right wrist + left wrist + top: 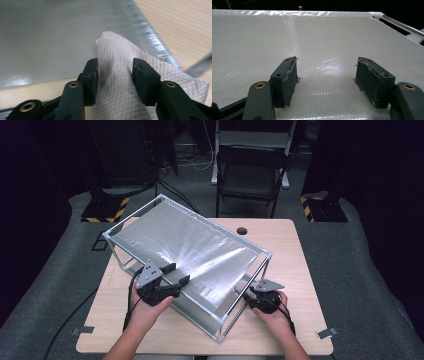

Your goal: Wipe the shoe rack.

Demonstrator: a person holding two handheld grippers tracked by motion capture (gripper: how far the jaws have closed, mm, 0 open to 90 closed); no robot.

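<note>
White cloth (117,75) bunched between right gripper (113,72) fingers, part-open; left gripper (325,75) fingers wide, empty.

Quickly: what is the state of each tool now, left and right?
Left tool: open, over the mesh sheet, holding nothing.
Right tool: partly open, the white cloth between its jaws.

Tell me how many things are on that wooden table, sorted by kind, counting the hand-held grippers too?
Metal frames covered with shiny mesh sheet: 1
White textured cloths, between the right gripper's jaws: 1
Hand-held grippers: 2, the left gripper and the right gripper
Total: 4
</note>
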